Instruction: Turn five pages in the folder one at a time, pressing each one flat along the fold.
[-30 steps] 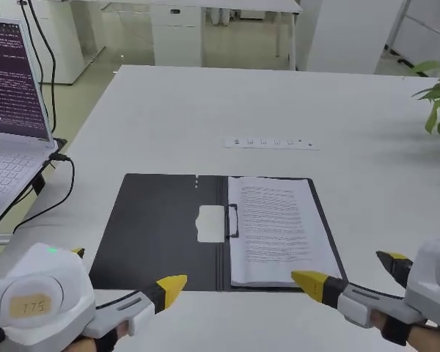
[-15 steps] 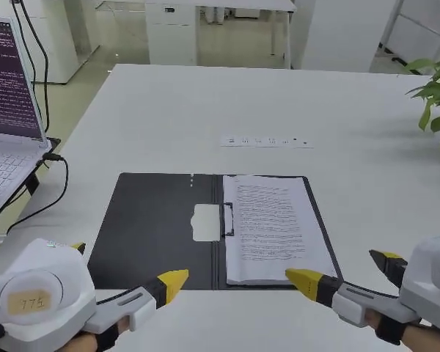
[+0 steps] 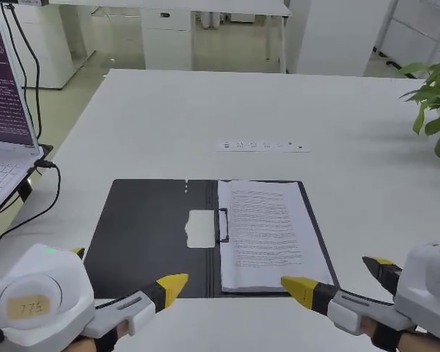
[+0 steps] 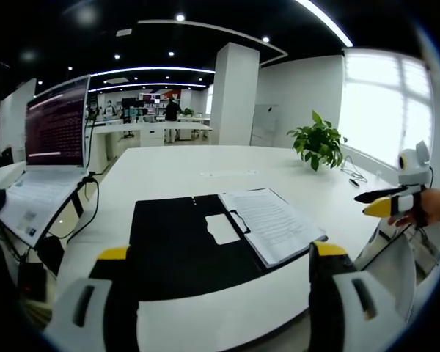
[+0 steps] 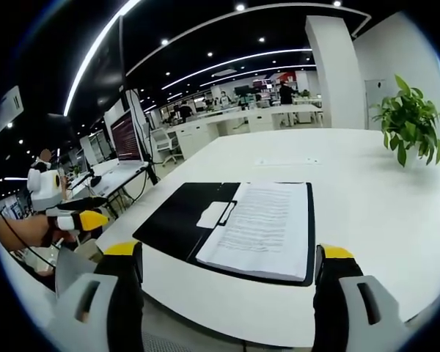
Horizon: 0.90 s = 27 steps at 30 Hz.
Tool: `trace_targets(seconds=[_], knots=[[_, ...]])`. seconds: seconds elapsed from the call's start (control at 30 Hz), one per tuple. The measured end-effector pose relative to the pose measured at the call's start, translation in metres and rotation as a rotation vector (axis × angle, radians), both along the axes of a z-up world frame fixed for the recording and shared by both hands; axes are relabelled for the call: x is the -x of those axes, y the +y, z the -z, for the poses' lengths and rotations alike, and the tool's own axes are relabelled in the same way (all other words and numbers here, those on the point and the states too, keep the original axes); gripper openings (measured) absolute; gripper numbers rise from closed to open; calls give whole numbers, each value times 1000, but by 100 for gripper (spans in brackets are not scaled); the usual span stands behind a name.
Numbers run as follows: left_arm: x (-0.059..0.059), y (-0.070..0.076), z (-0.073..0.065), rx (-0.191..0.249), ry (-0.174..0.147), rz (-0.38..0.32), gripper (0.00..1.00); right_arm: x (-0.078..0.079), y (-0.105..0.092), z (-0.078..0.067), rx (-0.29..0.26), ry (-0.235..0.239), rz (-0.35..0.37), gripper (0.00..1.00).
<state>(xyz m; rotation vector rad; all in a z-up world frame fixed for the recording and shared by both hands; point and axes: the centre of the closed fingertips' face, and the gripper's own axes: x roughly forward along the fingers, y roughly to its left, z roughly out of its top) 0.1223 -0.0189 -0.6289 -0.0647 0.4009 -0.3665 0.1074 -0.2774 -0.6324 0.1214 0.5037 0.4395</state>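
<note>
The folder (image 3: 143,227) lies open on the tabletop (image 3: 242,103) before the left gripper (image 3: 125,268) and right gripper (image 3: 337,275), both spread empty, so the right should pinch just the top page (image 3: 262,227) by its near corner.

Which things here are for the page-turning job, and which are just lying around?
For the job: folder, pages, left gripper, right gripper.
Just lying about: laptop, cable, power strip, plant.
</note>
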Motion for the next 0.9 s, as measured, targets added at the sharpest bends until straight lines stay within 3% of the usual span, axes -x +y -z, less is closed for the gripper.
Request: trace_targets(seconds=[0.6, 0.9], knots=[[-18, -16, 3, -16, 7, 49, 99, -2, -7, 4, -13, 8, 18, 95], [-20, -20, 6, -14, 14, 55, 99, -4, -6, 7, -8, 19, 12, 95]])
